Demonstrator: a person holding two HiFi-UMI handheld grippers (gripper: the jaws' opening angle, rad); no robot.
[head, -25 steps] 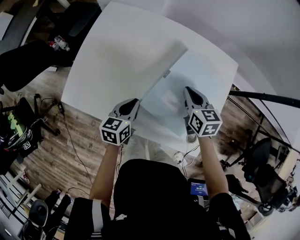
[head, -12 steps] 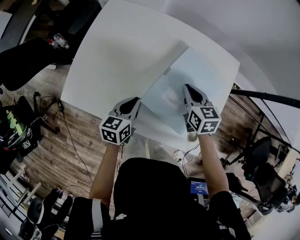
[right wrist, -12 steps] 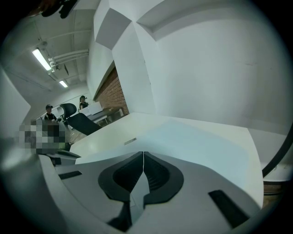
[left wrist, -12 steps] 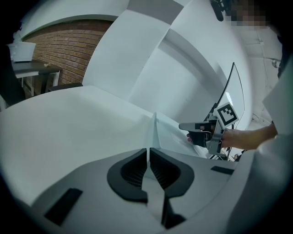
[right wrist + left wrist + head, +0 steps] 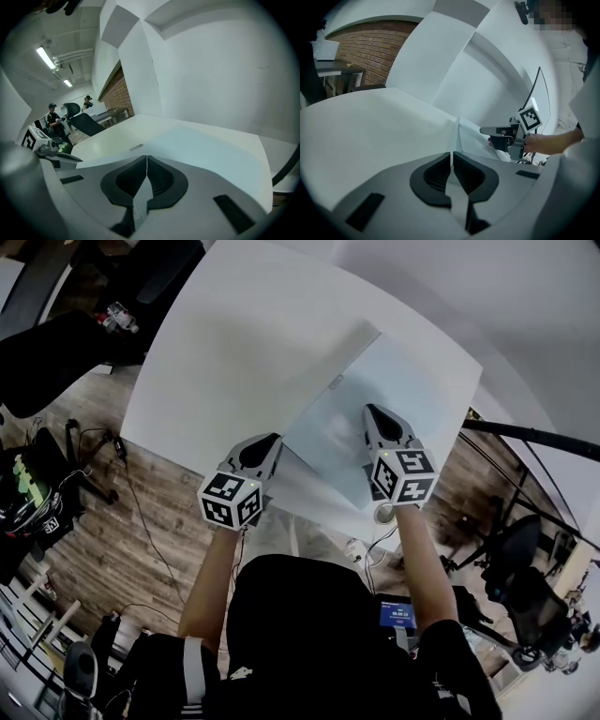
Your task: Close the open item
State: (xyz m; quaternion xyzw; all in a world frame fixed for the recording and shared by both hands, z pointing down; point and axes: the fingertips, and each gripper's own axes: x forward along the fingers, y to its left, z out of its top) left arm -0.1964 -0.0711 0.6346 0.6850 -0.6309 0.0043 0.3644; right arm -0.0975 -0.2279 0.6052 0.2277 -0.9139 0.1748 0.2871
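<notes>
Pale blue flat plastic folder (image 5: 398,381) on white table (image 5: 234,334), left gripper (image 5: 268,442) at folder's near-left corner, fingers pressed together, right gripper (image 5: 371,412) over folder's near half, fingers pressed together.

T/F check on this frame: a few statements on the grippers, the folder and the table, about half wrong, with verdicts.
1. The pale blue folder lies on a white table. True.
2. The right gripper hangs over bare table, well clear of the folder. False: its tip is over the folder's blue sheet.
3. The left gripper has its jaws wide apart. False: they are together, and the folder's thin edge runs into them.
4. The left gripper sits at the folder's near left corner. True.
5. The right gripper's jaws are together with nothing between them. True.
</notes>
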